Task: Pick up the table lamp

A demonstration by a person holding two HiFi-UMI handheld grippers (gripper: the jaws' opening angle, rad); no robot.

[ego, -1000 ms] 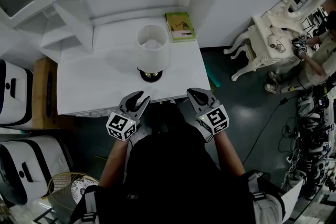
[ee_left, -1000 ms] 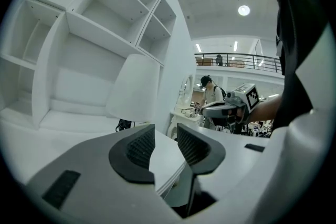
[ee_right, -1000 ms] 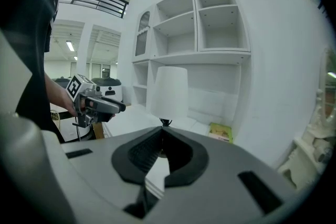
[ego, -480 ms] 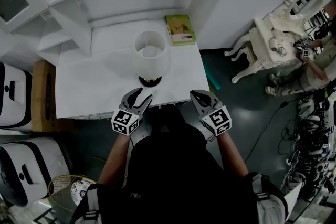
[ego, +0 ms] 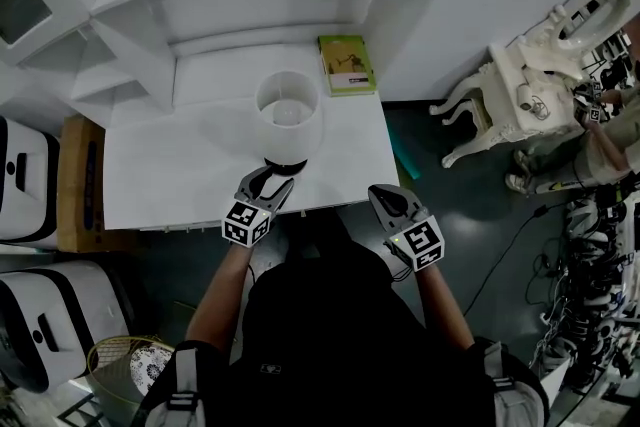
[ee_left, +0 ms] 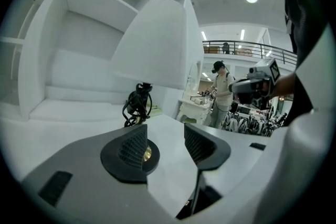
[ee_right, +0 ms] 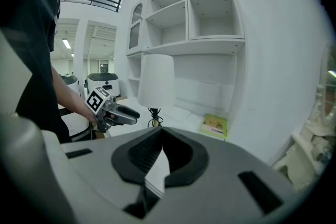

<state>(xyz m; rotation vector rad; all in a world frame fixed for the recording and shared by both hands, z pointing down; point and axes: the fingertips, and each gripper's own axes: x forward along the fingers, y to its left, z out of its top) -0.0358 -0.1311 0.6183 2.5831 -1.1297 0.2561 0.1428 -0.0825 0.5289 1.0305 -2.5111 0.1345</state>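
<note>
From the head view, I am holding my left gripper (ego: 270, 179) at 6 o'clock of the table lamp (ego: 288, 112), its tips just beside the lamp's dark base on the white table (ego: 170, 175). My right gripper (ego: 382, 195) is hanging past the table edge at 4 o'clock.

In the left gripper view, my jaws have just been opening and are standing released. Nothing is between the pads, and the lamp's base is showing behind the left one.

In the right gripper view, my jaws are resting together, empty, with the lamp at 11 o'clock.

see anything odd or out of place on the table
Nothing is spilled or broken. The lamp stands upright on the table, and the book lies flat at the back corner. The one oddity is the lamp's black cord, which sits bunched in a tangle under the shade instead of trailing off.
</note>
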